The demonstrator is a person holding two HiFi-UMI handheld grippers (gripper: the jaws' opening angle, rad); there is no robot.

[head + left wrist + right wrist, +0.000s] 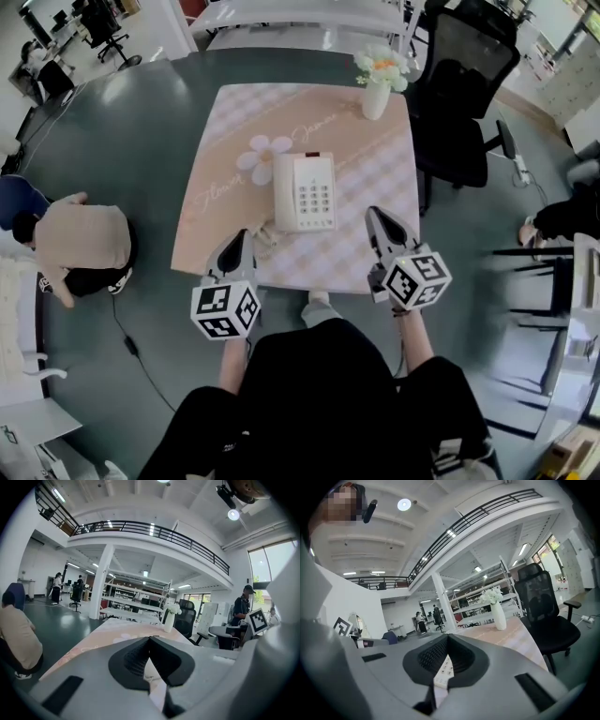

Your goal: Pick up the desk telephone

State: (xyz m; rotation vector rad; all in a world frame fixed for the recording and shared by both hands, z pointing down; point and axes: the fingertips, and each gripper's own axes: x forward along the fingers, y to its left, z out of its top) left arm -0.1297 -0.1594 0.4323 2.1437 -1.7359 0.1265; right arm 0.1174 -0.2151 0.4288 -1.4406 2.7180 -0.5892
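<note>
While the desk telephone [305, 192] sits on the counter [380, 164], the left gripper [241, 236] and right gripper [376, 215] hang near its front corners, jaws closed on nothing.

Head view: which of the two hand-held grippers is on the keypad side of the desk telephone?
The right hand-held gripper, at the picture's right, is nearest the keypad of the desk telephone. The left hand-held gripper is on the handset side.
</note>
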